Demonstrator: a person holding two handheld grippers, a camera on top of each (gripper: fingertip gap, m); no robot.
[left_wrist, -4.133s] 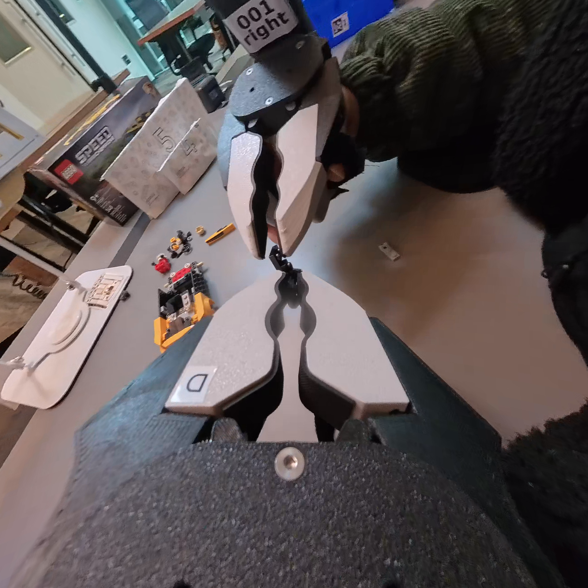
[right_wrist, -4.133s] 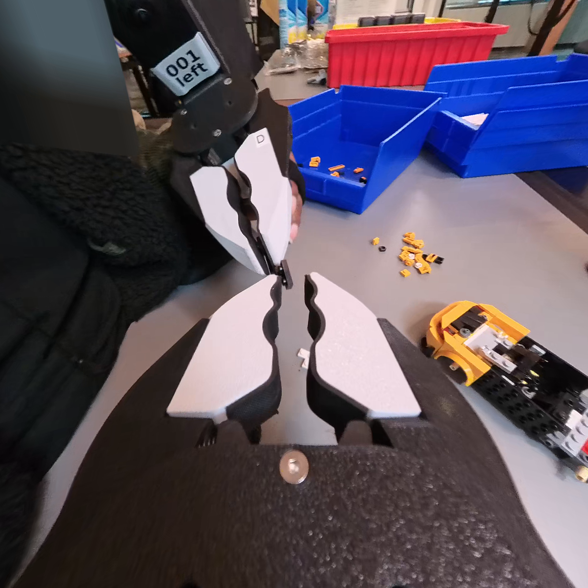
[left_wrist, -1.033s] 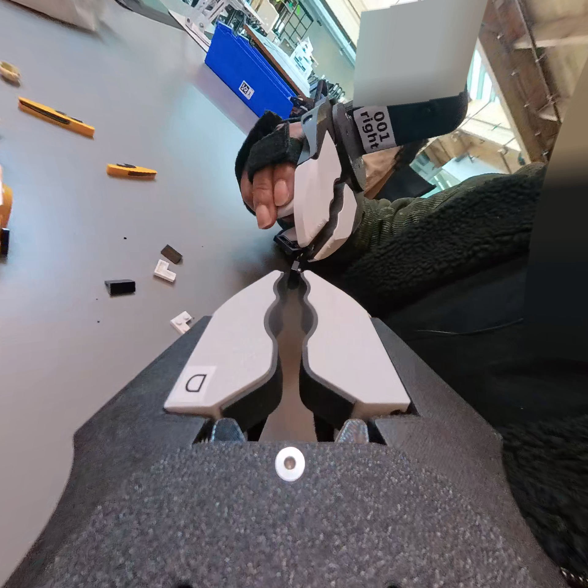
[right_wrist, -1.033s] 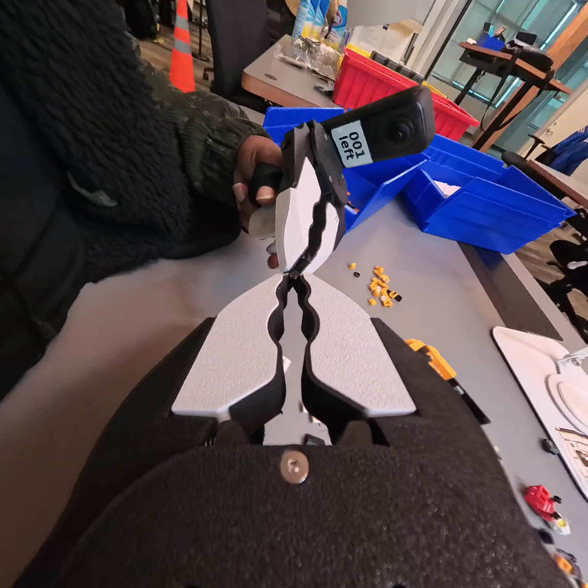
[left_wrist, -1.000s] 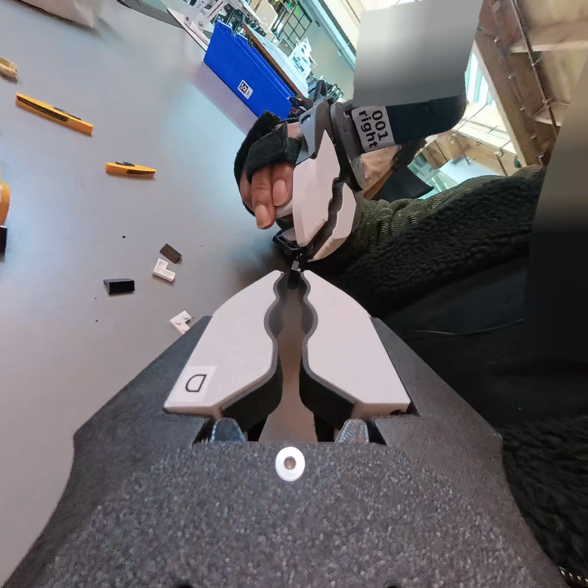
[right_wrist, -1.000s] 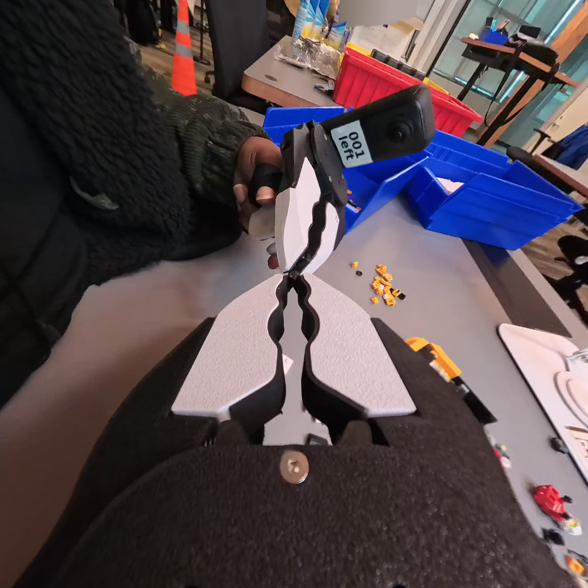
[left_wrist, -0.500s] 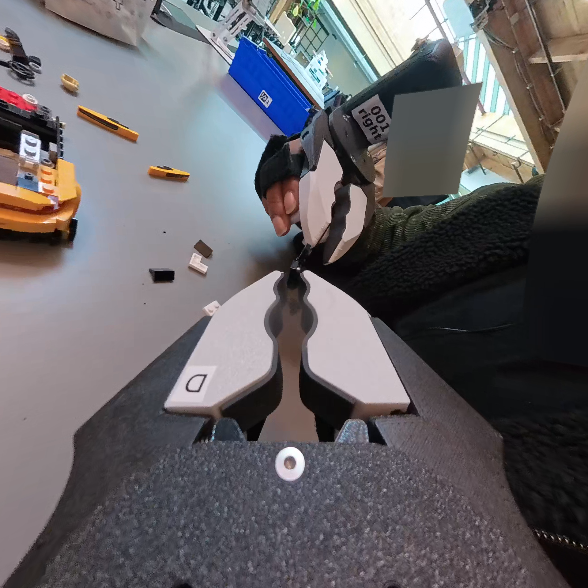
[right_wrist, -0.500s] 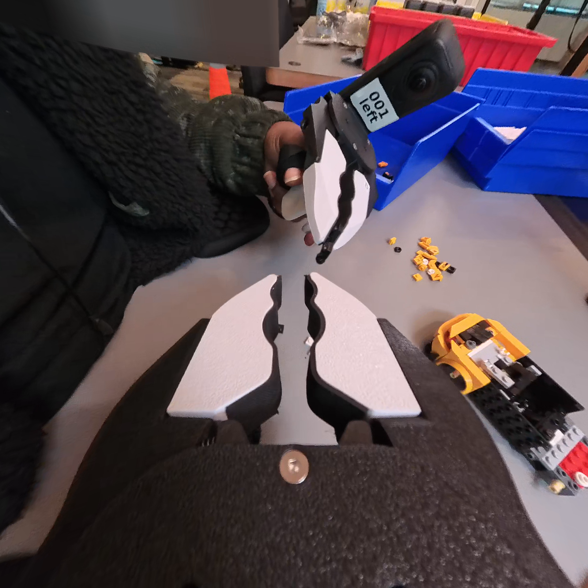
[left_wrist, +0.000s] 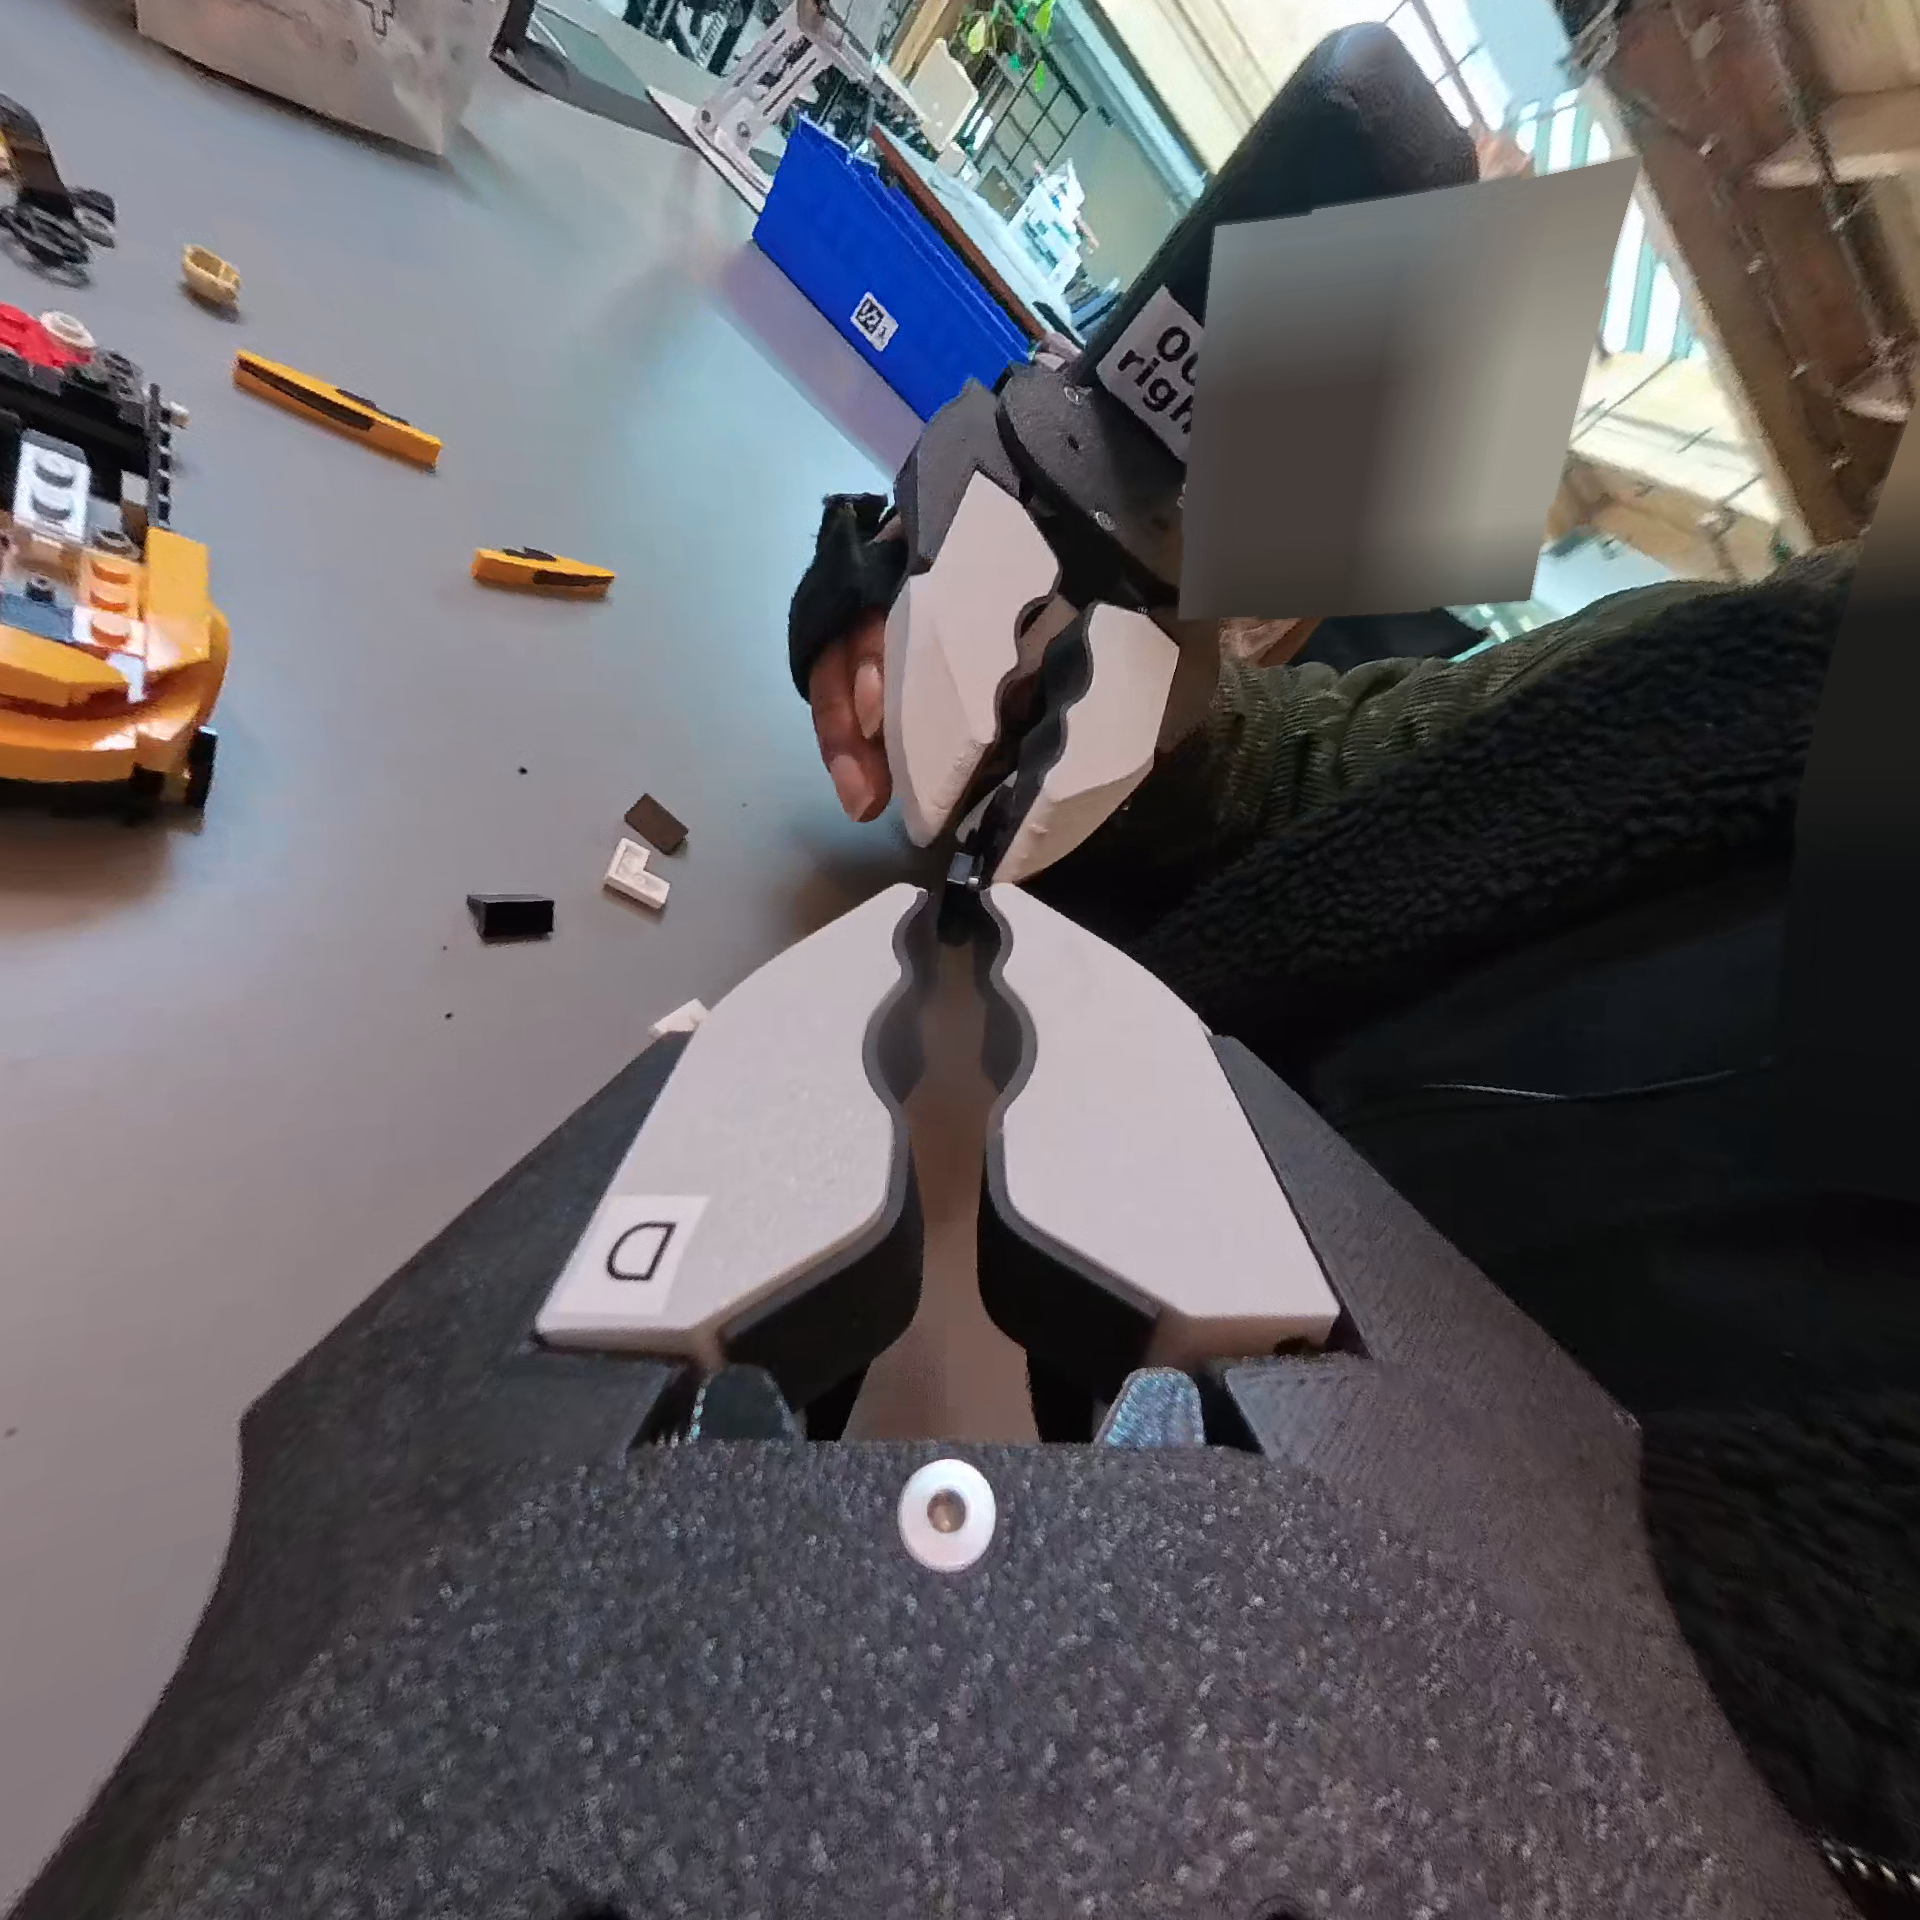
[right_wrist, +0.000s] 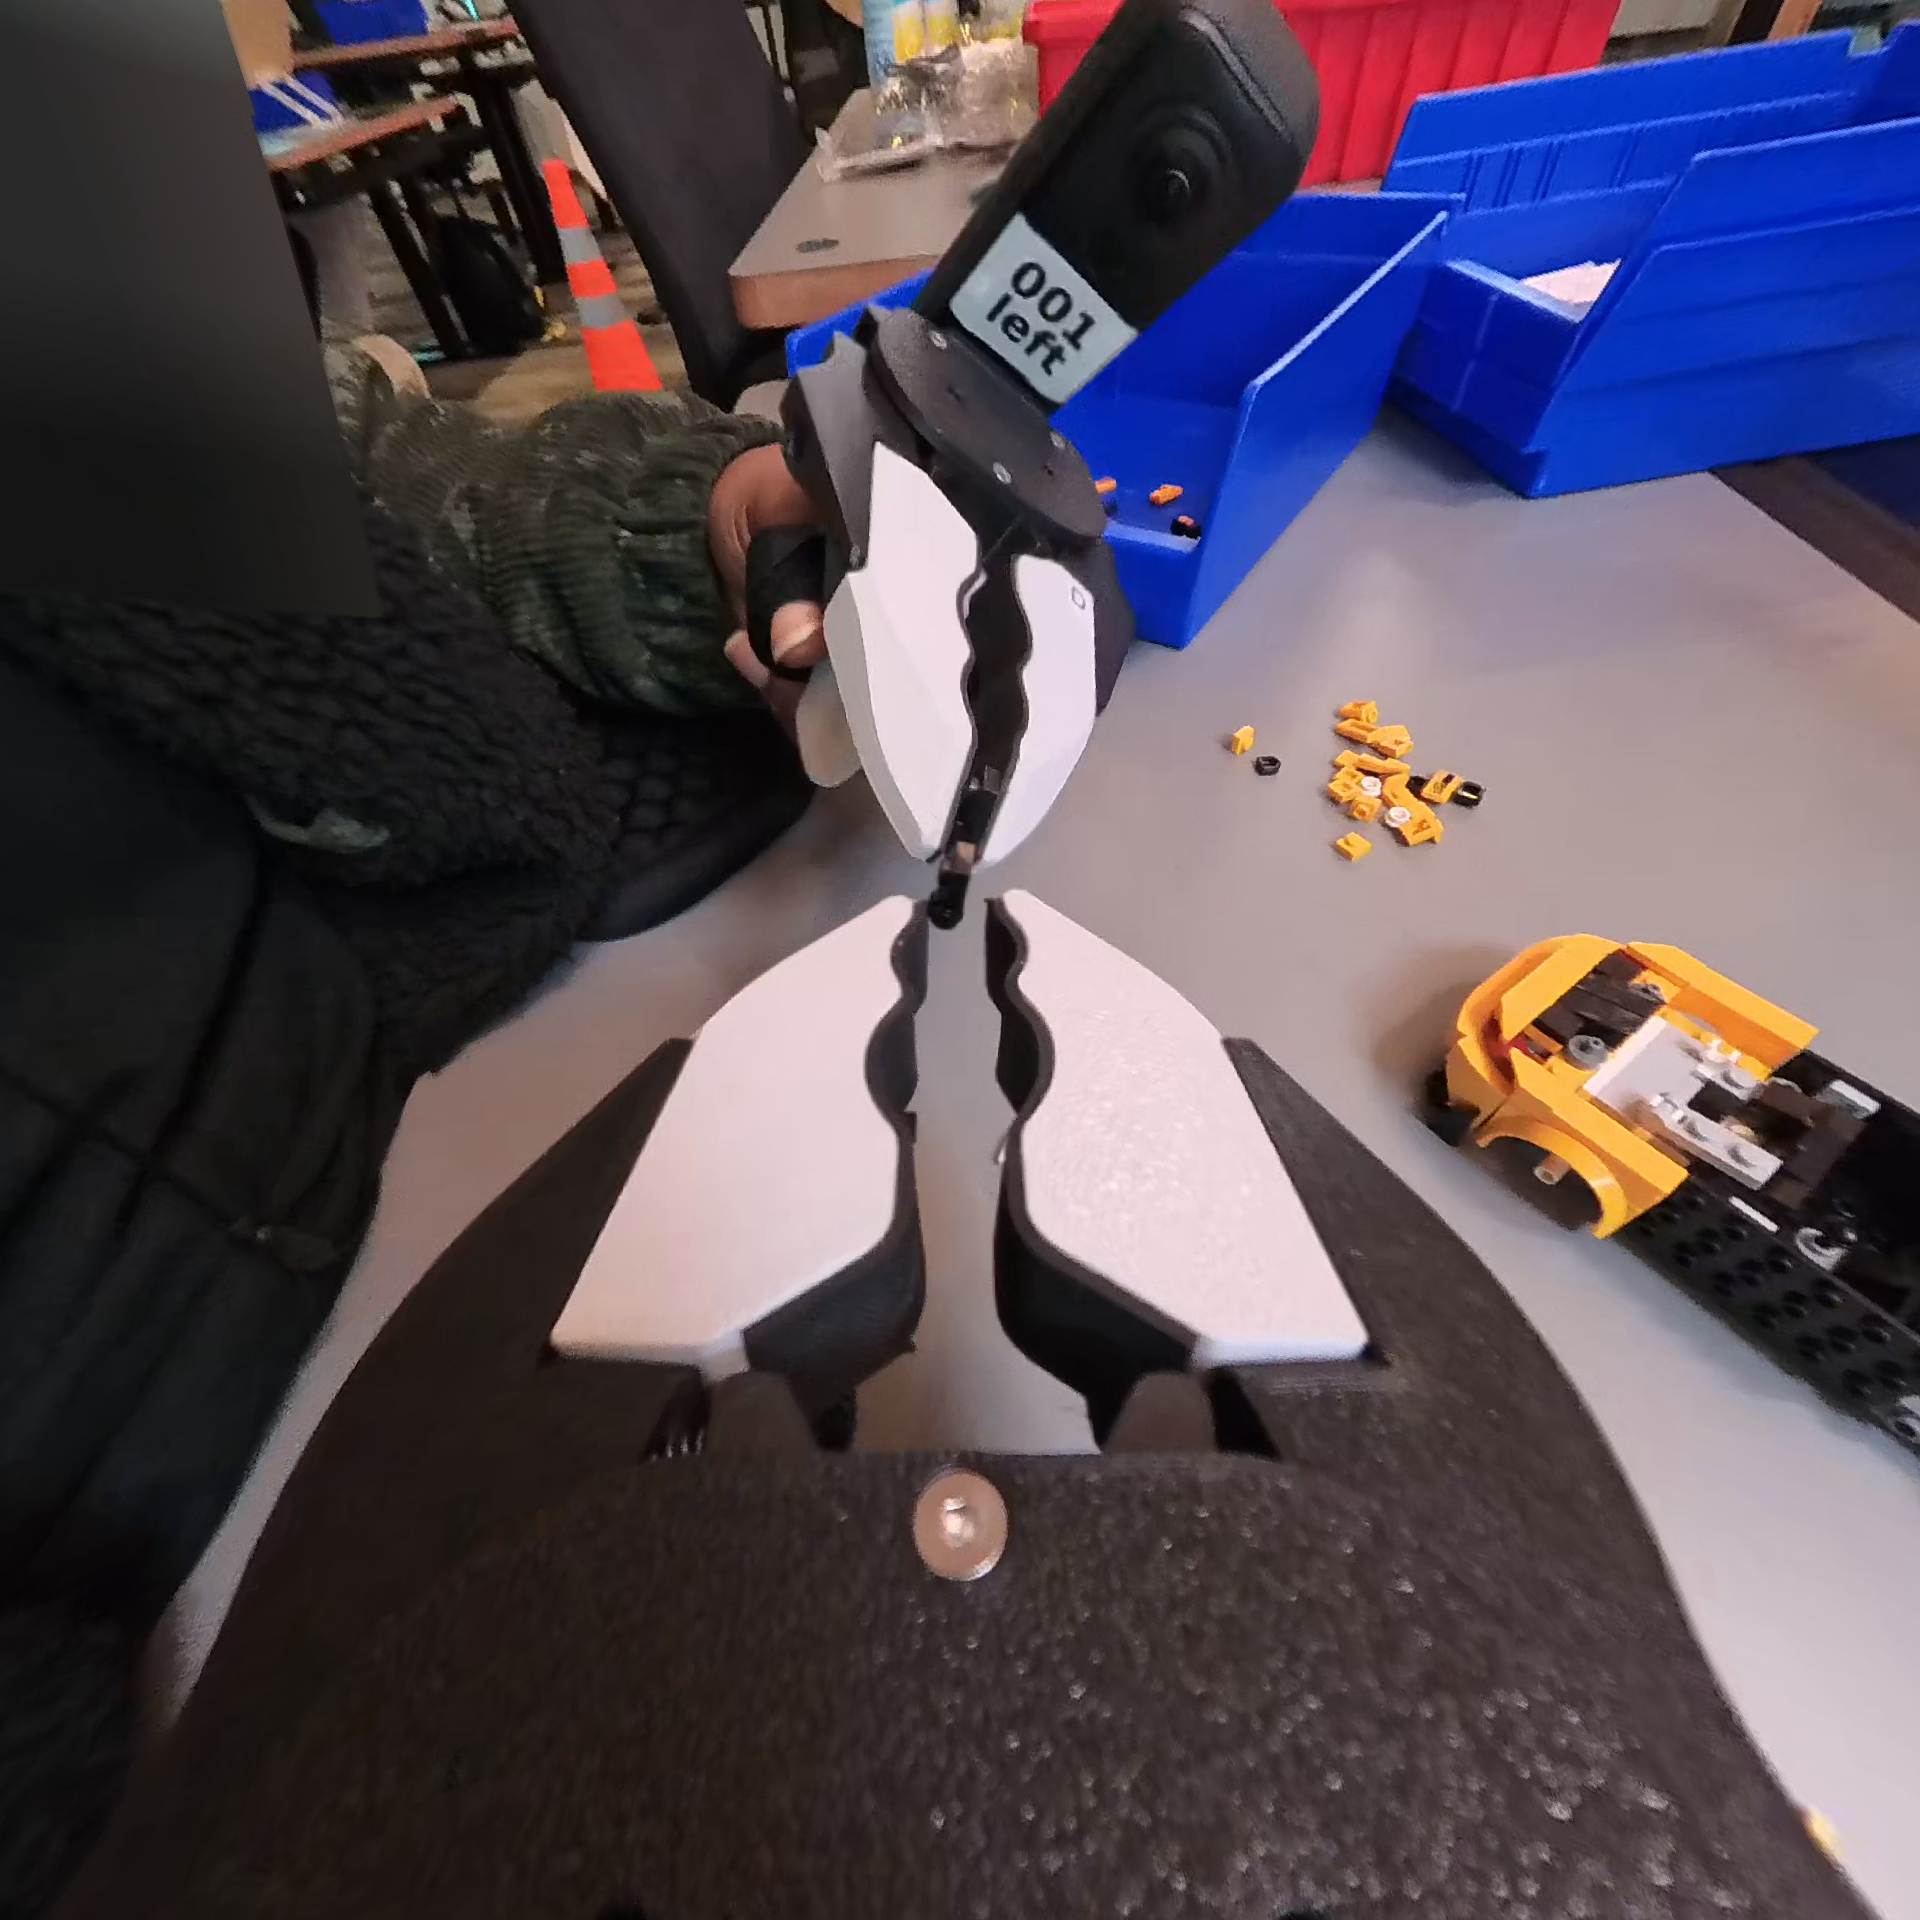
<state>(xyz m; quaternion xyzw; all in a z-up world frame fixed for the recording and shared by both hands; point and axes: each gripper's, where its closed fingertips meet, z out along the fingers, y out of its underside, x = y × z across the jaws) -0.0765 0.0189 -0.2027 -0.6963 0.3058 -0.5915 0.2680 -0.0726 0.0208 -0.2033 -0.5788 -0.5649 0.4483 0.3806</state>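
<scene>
Your left jaws (left_wrist: 951, 914) pinch a small black piece (right_wrist: 961, 831) narrowly. Your right jaws (right_wrist: 956, 914), slightly parted and gripping nothing, have come back so its free end sits at their mouth, above the near tabletop (right_wrist: 1455, 644), left of the yellow toy car (right_wrist: 1621, 1101).

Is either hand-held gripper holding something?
Yes. The left hand-held gripper pinches a small black piece by its upper end. The right hand-held gripper is open.
</scene>
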